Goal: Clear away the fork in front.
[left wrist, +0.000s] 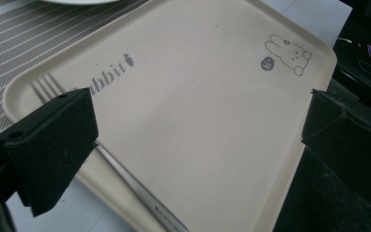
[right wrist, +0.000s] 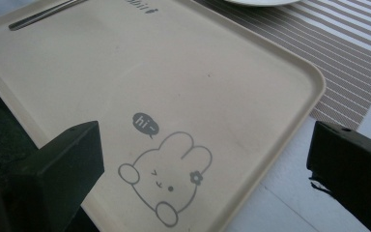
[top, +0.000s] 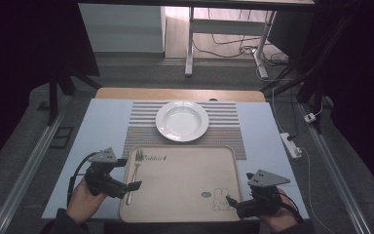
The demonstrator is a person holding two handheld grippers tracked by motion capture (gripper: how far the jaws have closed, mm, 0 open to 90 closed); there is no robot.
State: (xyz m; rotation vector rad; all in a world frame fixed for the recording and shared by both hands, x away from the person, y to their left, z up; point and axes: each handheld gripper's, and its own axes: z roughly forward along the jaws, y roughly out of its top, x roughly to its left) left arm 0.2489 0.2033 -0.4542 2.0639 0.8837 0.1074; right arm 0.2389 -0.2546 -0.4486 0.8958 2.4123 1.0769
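Hidden parts: in the left gripper view one black jaw covers the middle of the thin silver metal fork (left wrist: pixel 125 175), and the end of its handle is cut off at the bottom edge. In the right gripper view the fork (right wrist: pixel 43 15) shows its handle, and its prongs run off the top edge.
Hard to read: the grey word printed on the beige plastic tray with a rabbit drawing (top: pixel 185 187) is too small to read.
Fork place: it lies flat on the tray, along the left rim.
Fork direction: its long side runs near to far; the prongs point far, toward the round white plate (top: pixel 182 120) on the striped grey placemat (top: pixel 224 126).
Left gripper (top: pixel 135 185): jaws wide apart, holding nothing, just over the fork handle.
Right gripper (top: pixel 230 200): jaws wide apart, holding nothing, at the tray's near right corner by the rabbit.
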